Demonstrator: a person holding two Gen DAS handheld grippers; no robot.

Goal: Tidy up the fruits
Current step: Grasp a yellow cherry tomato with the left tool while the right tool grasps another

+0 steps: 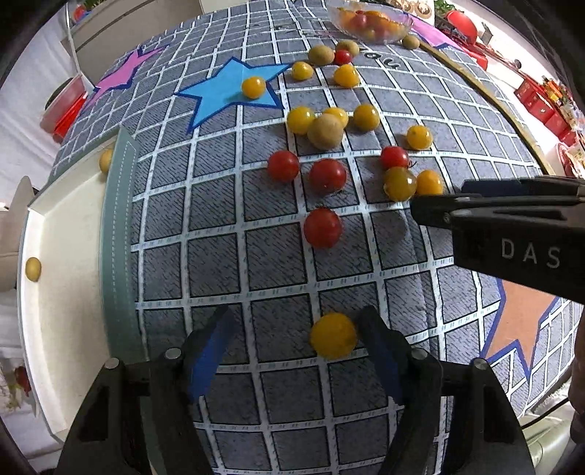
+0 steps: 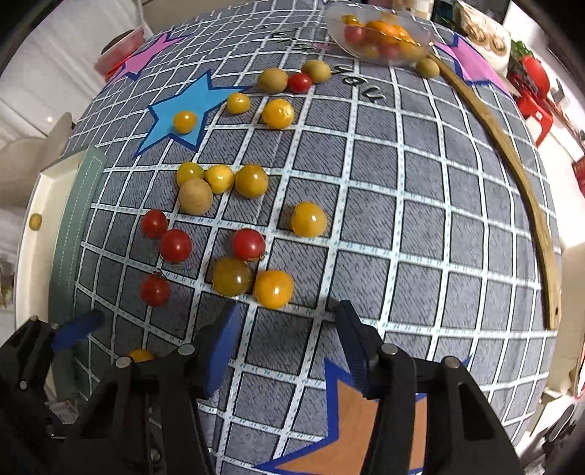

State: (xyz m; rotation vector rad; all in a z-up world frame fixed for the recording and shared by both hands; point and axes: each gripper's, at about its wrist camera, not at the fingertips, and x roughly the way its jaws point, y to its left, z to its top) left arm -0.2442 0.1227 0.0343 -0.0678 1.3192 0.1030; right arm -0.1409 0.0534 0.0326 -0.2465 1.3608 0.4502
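Note:
Several red, yellow and tan cherry tomatoes lie scattered on a grey checked cloth [image 1: 219, 263]. My left gripper [image 1: 296, 329] is open; a yellow tomato [image 1: 333, 335] lies on the cloth between its fingers, close to the right finger. My right gripper [image 2: 287, 321] is open and empty, just short of a yellow tomato [image 2: 273, 288] and a darker one [image 2: 232, 276]. It shows from the side in the left wrist view [image 1: 512, 223]. A clear bowl [image 1: 369, 20] of tomatoes stands at the far edge, also in the right wrist view [image 2: 380, 36].
A white tray [image 1: 62, 292] lies off the cloth's left edge with a tan fruit [image 1: 33, 269] in it. A red tomato [image 1: 323, 227] lies ahead of the left gripper. A wooden strip [image 2: 512, 168] curves along the right. Blue [image 1: 226, 91], pink and orange [image 2: 351, 431] stars mark the cloth.

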